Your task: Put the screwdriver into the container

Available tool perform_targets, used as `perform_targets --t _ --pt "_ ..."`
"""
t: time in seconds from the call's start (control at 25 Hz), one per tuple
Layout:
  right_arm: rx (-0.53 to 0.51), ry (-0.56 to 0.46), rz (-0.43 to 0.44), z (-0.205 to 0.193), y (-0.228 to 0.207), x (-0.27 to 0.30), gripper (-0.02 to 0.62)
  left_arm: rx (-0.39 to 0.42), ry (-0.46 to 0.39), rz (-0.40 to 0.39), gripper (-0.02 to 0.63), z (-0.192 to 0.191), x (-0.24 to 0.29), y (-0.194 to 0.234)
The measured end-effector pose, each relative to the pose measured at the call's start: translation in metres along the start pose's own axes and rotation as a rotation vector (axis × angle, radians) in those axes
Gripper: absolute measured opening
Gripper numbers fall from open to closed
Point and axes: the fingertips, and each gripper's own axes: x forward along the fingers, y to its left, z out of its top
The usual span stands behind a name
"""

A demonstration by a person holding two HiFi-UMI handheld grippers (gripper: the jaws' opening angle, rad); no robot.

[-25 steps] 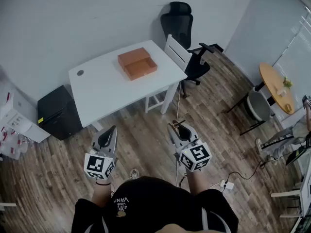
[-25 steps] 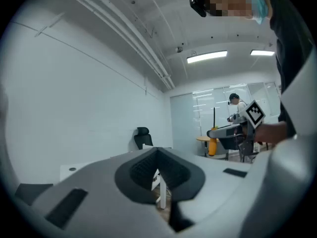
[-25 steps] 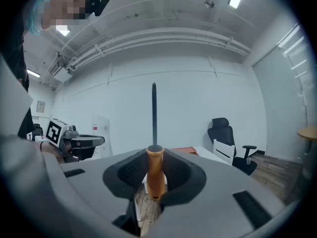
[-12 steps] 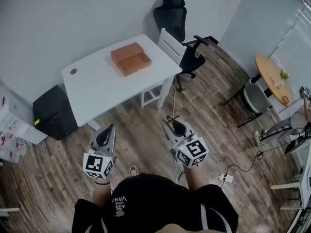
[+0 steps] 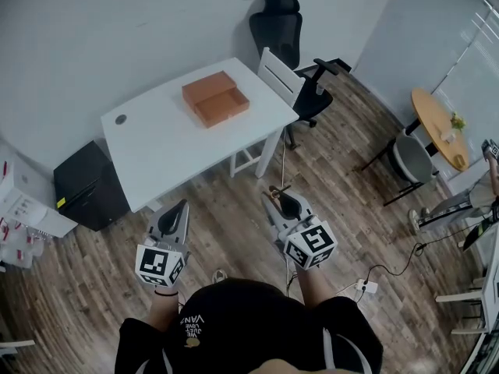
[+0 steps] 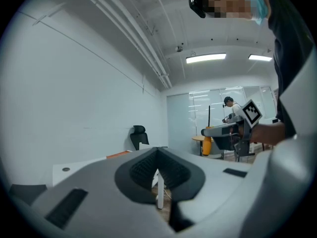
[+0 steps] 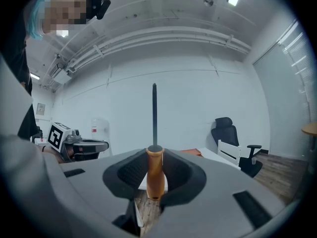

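The right gripper [image 5: 282, 206] fingers are still clamping the screwdriver [image 7: 155, 172] by its handle. The left gripper [image 5: 173, 218] fingers are resting together, empty. The container [image 5: 216, 97] on the table [image 5: 156, 142] is remaining well ahead, so the approach is pending.

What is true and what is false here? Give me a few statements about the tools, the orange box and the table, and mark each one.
1. The right hand-held gripper grips a screwdriver by its orange handle. True.
2. The orange container sits on the floor. False: it is on the white table.
3. The screwdriver lies in the container. False: it is in the right hand-held gripper, short of the table.
4. The left hand-held gripper holds nothing. True.
5. A black office chair stands by the table. True.
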Motion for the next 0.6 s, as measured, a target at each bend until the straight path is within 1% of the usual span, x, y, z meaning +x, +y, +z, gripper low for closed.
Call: perform_targets --t 0.32,0.6 --pt "0.013 -0.008 -0.043 0.000 0.010 0.028 0.094 0.010 -0.003 -0.053 0.014 -0.003 0.009 0.033" --pt "0.027 0.009 -0.060 -0.008 0.006 0.042 0.094 -0.003 0.006 -0.073 0.014 -0.012 0.018 0.046"
